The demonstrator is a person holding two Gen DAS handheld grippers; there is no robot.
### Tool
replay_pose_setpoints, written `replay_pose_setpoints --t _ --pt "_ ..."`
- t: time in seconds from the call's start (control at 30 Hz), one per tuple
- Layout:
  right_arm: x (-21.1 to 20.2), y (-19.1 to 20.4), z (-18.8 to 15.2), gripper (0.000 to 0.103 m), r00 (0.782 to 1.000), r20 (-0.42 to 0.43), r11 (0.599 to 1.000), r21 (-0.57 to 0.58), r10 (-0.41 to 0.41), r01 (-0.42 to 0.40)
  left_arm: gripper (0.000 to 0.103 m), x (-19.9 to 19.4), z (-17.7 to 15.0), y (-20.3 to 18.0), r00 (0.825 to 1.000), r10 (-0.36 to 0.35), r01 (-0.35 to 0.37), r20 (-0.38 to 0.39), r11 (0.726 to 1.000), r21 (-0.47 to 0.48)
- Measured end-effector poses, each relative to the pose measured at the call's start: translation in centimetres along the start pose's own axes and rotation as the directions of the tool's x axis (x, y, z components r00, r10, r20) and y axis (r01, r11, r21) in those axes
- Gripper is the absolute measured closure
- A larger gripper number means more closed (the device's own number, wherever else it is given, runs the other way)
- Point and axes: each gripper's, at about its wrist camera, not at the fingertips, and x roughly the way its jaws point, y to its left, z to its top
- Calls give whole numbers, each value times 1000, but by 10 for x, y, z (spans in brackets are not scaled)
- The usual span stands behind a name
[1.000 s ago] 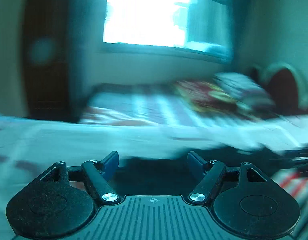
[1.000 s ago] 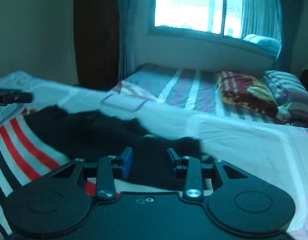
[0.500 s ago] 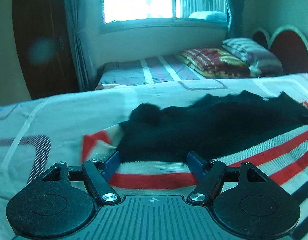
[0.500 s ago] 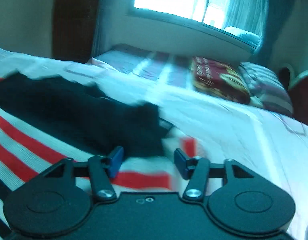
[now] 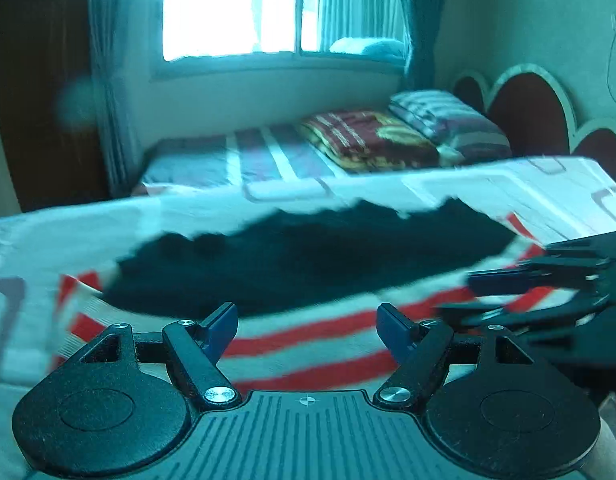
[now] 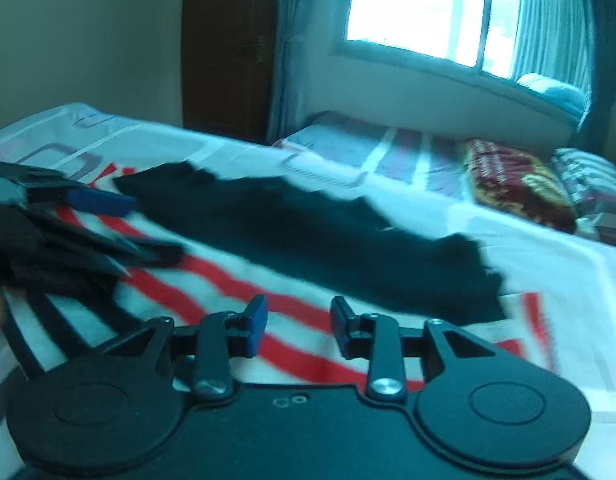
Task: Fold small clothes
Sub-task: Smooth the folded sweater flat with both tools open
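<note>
A small garment lies flat on the white bed sheet: a black upper part (image 5: 308, 256) and a red-and-white striped lower part (image 5: 308, 344). It also shows in the right wrist view, black part (image 6: 328, 240) and stripes (image 6: 235, 288). My left gripper (image 5: 305, 322) is open and empty, low over the striped hem. My right gripper (image 6: 295, 318) is open and empty over the stripes. The right gripper enters the left wrist view at the right edge (image 5: 548, 280). The left gripper enters the right wrist view at the left edge (image 6: 79, 216).
The white sheet with grey rectangle prints (image 5: 508, 184) covers the near bed. A second bed (image 5: 267, 156) with a red blanket (image 5: 368, 140) and a striped pillow (image 5: 448, 116) stands behind, under a bright window (image 5: 235, 8). A dark wardrobe (image 6: 227, 48) stands at the back.
Both views have swung to show the garment spread in front. The two grippers have come closer together over the striped part, each now in the other's view. Both stay open.
</note>
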Motion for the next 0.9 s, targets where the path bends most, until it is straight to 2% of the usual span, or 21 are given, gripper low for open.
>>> replay_pose_setpoints --t 0.03,0.07,0.13,0.2,0.23,0.27,0.3,0.33,0.4,0.43,0.47,0.5,0.53,0.6,0.63,0.7,0.8,0.9 --pt "6 3 -2 70 999 -26 1000 -12 -21 21 27 2 -4 -3 1000 23 -23 -20 1000 9" --pt "5 3 -5 65 999 -20 999 -29 -32 31 27 5 -8 -2 999 32 -32 -42 999 13" --pt "-3 -6 -8 66 999 -18 998 -53 -47 46 27 -4 -17 11 999 47 -47 -27 999 -1" --pt "-17 -27 -18 68 993 -17 992 -43 -120 119 20 -16 -26 38 995 96 -96 -26 995 -24" --pt "-25 -44 -25 74 989 -24 990 -13 -144 143 19 -23 -32 54 993 117 -118 -27 992 -40" --pt "-30 -59 -32 94 981 -45 982 12 -187 188 19 -27 -38 70 992 121 -123 -29 991 -57" --pt "-31 -73 -40 100 971 -68 972 21 -231 232 19 -27 -42 85 995 102 -103 -24 991 -82" --pt "-37 -85 -46 100 976 -55 976 53 -209 212 20 -29 -44 94 996 83 -85 -22 991 -101" --pt "-43 -91 -45 100 982 -60 979 87 -177 182 20 -31 -40 93 996 81 -84 -32 993 -86" --pt "-47 -86 -41 93 978 -51 976 73 -200 204 20 -34 -36 87 994 101 -103 -31 991 -84" --pt "-54 -79 -37 74 974 -16 971 78 -227 227 20 -41 -32 78 995 101 -102 -10 991 -89" --pt "-65 -72 -34 71 977 34 973 97 -213 208 20 -44 -29 71 997 75 -73 17 993 -93" --pt "-71 -64 -31 72 981 63 977 120 -184 175 20 -50 -27 57 998 52 -48 38 995 -83" --pt "-70 -40 -28 73 992 59 984 144 -113 103 20 -52 -27 29 999 32 -30 42 999 -35" --pt "-65 -24 -28 78 996 44 989 127 -78 72 20 -51 -28 14 999 22 -21 36 1000 -18" --pt "-55 8 -32 79 999 27 997 71 -34 32 20 -46 -32 -4 1000 -1 1 19 1000 -8" --pt "-39 38 -40 79 998 -20 999 6 -53 53 19 -41 -45 -14 1000 19 -19 -20 1000 2" --pt "-48 26 -48 75 995 -4 995 -14 -102 102 19 -52 -54 4 999 40 -40 0 999 0"
